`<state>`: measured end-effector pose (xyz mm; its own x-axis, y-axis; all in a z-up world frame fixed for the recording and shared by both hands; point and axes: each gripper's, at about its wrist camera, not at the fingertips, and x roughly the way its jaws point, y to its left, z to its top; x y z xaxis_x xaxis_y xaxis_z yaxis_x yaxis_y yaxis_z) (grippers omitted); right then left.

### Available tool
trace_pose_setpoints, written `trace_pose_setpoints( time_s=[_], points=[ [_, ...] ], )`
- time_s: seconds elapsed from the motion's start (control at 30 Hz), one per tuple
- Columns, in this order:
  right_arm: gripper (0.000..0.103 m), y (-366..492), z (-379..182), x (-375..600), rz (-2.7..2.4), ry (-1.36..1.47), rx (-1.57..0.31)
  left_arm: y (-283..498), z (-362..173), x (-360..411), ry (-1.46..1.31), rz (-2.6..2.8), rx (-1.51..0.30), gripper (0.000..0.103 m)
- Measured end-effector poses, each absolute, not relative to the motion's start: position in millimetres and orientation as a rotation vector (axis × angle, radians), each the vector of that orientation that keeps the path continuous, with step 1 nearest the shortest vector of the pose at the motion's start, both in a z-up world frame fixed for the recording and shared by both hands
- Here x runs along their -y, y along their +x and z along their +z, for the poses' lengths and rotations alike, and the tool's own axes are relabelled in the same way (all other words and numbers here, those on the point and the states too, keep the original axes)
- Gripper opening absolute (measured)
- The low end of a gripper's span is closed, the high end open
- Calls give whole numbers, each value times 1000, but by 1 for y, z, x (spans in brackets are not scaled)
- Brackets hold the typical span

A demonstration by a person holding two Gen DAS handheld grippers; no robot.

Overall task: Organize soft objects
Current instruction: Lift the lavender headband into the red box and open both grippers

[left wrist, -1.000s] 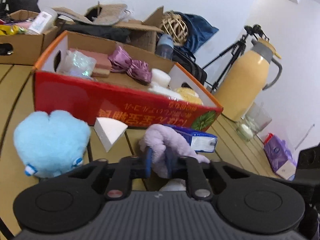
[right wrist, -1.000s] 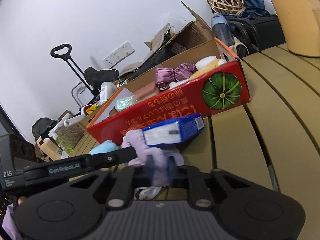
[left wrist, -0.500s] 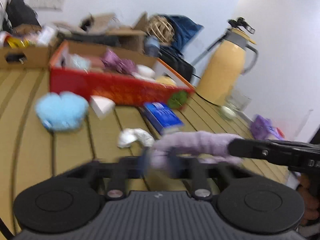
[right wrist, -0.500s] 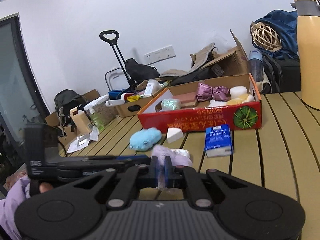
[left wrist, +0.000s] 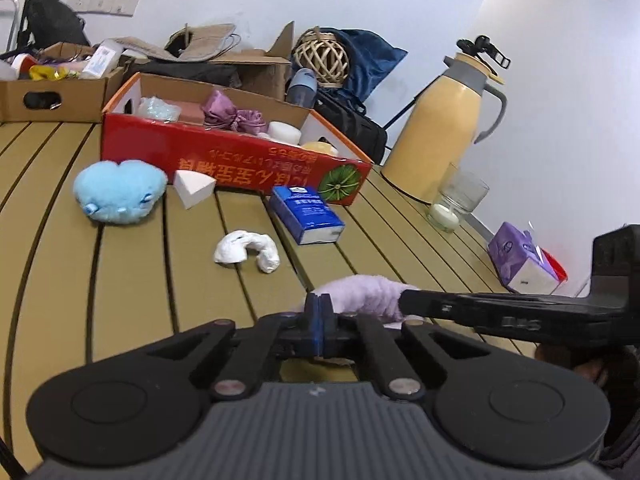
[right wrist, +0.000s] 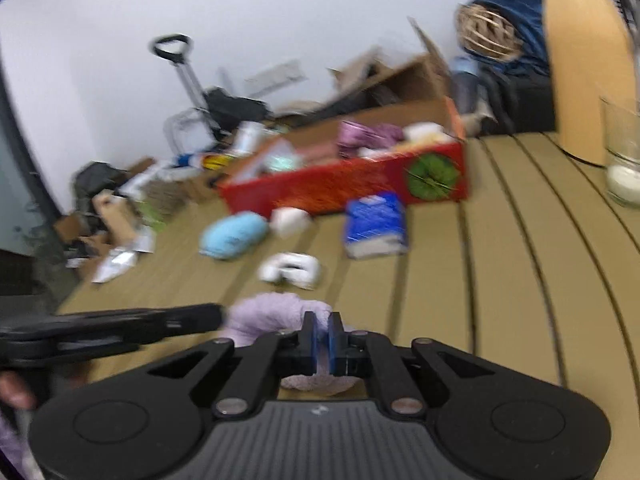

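Both grippers hold a fuzzy lilac cloth (left wrist: 366, 294) stretched between them, low over the slatted table. My left gripper (left wrist: 319, 311) is shut on its left end. My right gripper (right wrist: 321, 330) is shut on its other end (right wrist: 276, 316). On the table lie a blue plush (left wrist: 118, 190), a white foam wedge (left wrist: 194, 189), a crumpled white sock (left wrist: 246, 248) and a blue tissue pack (left wrist: 306, 214). The red cardboard box (left wrist: 224, 160) behind them holds purple fabric and other soft items.
A yellow thermos jug (left wrist: 440, 128) and a glass candle jar (left wrist: 456, 202) stand at the right. A purple tissue packet (left wrist: 524, 258) lies near the right edge. Brown cardboard boxes (left wrist: 52, 92) and bags fill the back.
Both grippers pulled back from the box with the lilac cloth, uncovering the white sock and tissue pack. The cloth now hangs stretched between them, nearer the table's front.
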<state>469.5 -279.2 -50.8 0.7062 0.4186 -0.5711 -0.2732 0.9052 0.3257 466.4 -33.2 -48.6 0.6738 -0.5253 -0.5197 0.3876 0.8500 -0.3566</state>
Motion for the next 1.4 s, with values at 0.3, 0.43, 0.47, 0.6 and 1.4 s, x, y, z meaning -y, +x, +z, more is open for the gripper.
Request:
trace_pose_setpoints(
  time_s=[0.3, 0.43, 0.47, 0.6, 1.4],
  points=[
    [6, 468, -59, 277, 388, 156, -680, 475, -53, 37, -244, -534, -674, 52],
    [6, 471, -61, 276, 387, 158, -683, 479, -51, 39, -287, -567, -699, 58],
    [6, 471, -61, 275, 388, 153, -683, 480, -51, 39, -307, -585, -709, 64],
    [7, 473, -61, 272, 383, 142, -680, 476, -49, 46, -288, -599, -698, 57],
    [7, 761, 1, 244, 288, -229, -453, 775, -5, 76, -233, -428, -639, 24]
  ],
)
